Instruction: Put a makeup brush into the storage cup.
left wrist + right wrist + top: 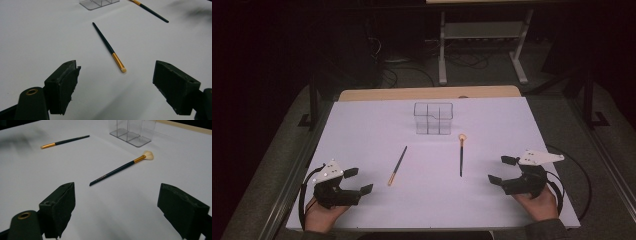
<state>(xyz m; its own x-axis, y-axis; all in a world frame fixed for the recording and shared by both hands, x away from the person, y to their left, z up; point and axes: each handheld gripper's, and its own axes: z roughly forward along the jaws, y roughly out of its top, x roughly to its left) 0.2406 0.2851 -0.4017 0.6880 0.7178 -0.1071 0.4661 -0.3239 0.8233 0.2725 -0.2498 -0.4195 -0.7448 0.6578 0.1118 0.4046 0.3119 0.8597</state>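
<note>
Two makeup brushes lie on a white table [362, 130]. The smaller brush [397, 165] [108, 47] [63, 141], dark handled with a gold ferrule, lies left of centre, its tip toward me. The fluffy brush [461, 154] [120, 168] [150, 10] lies right of centre, bristles pointing away. Behind them stands a clear divided organiser box [433, 118] [132, 131] [97, 3]. My left gripper [358, 180] [115, 87] rests open at the front left with nothing between its jaws. My right gripper [502, 169] [117, 210] is open at the front right, likewise empty.
A wooden strip [427, 93] runs along the table's far edge. Beyond it the dark floor holds a grey metal stand [482, 45] and loose cables [412, 75]. Metal frame rails [312, 105] flank both sides of the table.
</note>
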